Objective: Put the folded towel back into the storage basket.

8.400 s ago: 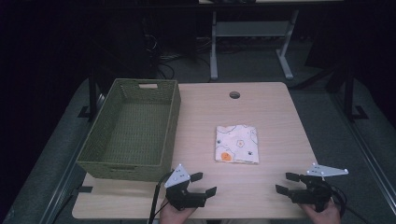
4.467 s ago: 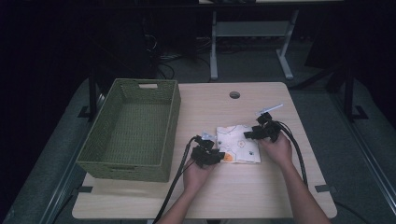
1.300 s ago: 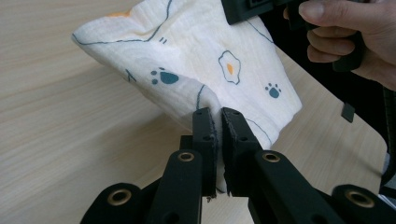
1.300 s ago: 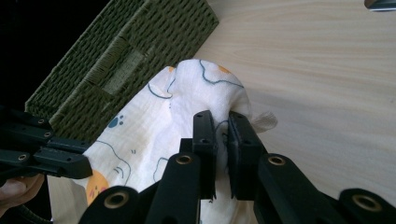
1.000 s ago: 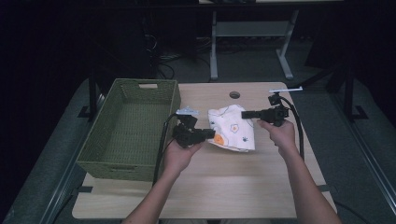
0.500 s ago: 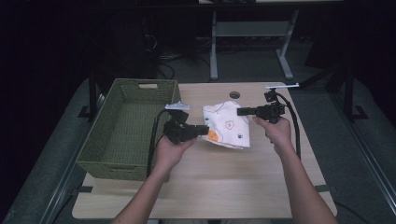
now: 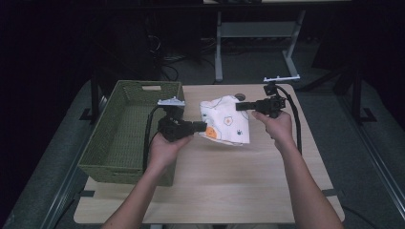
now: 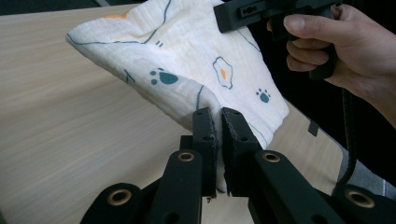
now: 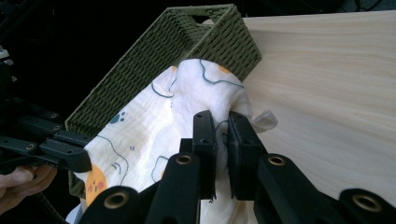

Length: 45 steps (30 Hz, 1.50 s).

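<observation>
Hanging between left gripper [image 7: 198, 127] and right gripper [image 7: 241, 106], both clamped on it, the white printed cloth [image 7: 225, 120] sits just right of the green woven basket [image 7: 128, 131].

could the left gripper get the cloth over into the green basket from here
Probably yes. The left gripper is shut on the cloth, which hangs above the table between it and the right gripper. The basket sits open right beside the left hand, nothing between them; the right gripper would have to follow or let go.

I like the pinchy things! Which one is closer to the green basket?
The left gripper, holding the cloth right beside the green basket; the right gripper grips its far side.
</observation>
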Motion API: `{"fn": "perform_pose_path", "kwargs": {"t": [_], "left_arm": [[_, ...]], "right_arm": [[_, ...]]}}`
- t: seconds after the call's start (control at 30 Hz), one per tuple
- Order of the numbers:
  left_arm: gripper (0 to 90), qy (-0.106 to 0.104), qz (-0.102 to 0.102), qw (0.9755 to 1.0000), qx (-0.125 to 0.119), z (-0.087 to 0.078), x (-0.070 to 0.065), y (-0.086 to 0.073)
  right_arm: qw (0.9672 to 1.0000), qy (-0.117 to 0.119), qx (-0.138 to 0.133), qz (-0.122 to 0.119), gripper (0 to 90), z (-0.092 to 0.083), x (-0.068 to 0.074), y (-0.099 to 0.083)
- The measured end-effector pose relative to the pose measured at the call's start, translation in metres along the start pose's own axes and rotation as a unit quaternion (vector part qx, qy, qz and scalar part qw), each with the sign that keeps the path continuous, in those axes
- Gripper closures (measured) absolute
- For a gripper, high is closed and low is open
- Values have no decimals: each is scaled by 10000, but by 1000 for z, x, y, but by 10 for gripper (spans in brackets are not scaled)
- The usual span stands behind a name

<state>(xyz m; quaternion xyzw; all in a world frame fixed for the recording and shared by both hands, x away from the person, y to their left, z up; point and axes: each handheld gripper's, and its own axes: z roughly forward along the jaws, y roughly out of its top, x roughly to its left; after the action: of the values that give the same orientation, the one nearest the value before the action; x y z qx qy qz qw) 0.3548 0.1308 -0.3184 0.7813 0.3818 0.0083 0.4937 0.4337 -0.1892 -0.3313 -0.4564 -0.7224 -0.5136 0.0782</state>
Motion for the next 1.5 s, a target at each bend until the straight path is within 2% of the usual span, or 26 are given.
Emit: {"fn": "perform_pose_path", "kwargs": {"t": [0.27,0.5,0.6,0.67,1.2,1.5], "left_arm": [[852,-24,-15,10000,-47,-10,7,5],[852,-96,-41,9999,-86,-20,13,7],[852,-265,-120,9995,-144,-25,16,8],[852,-209,-60,9997,-128,-29,17,10],[853,-190,-80,9997,-97,-58,40,8],[853,-163,-187,9996,-127,-70,52,7]], "right_arm": [[10000,-13,64,-11,827,7,8,8],[10000,-45,48,-75,826,9,22,18],[9999,-60,-14,-112,826,11,28,22],[9999,-74,-1,-114,827,14,31,24],[9996,-19,93,-250,825,43,55,40],[9993,26,176,-325,825,61,66,46]]}}
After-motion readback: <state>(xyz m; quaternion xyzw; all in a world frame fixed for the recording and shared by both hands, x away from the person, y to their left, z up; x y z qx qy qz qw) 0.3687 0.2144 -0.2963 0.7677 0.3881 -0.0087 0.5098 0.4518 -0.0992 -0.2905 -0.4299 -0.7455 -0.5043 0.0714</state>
